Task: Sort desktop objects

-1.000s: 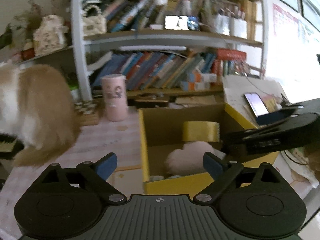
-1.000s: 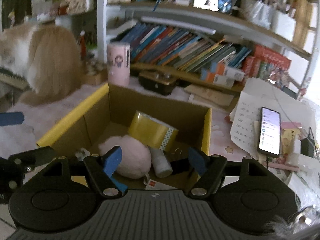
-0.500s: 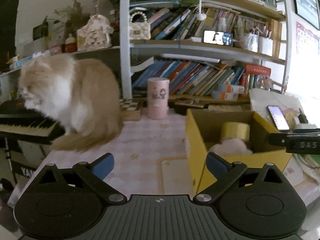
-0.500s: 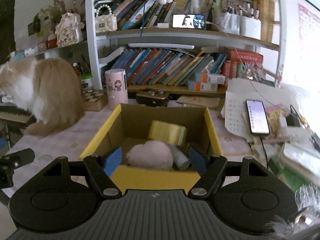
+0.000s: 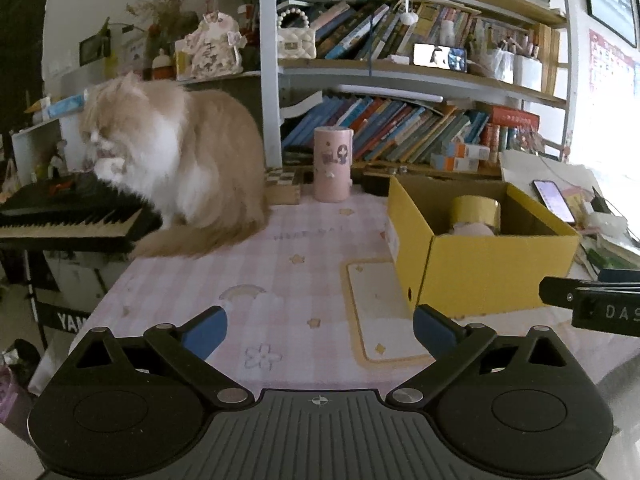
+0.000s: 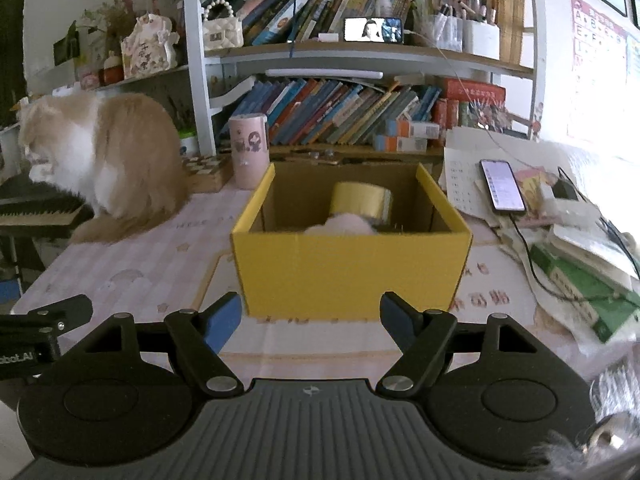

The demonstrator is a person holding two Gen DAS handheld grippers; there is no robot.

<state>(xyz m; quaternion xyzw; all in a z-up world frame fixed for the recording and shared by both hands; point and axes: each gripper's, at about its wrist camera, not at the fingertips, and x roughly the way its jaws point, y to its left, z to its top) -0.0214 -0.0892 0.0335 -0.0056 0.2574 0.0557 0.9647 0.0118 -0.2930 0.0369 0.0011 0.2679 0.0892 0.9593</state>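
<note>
A crowded bookshelf point(image 6: 360, 112) fills the background, and below it a table point(image 5: 248, 272) under a pink checked cloth carries a yellow box point(image 6: 352, 268) at mid-frame in the right view, right of centre in the left view. Inside it sit a tape roll point(image 6: 362, 200) and a pink puff point(image 6: 340, 226), only partly visible over the rim. The box looks like light, stiff cardboard, best taken by a wall's top edge; the tape should be rigid and smooth, gripped across its ring; the puff seems soft and would squash, so a gentle pinch mid-body suits it. A cat point(image 5: 180, 168) sits at left beside a pink tube point(image 5: 333, 164). The left claw point(image 5: 320, 330) stands wide apart, empty; the right claw point(image 6: 310, 316) is opening with nothing between its pads.
</note>
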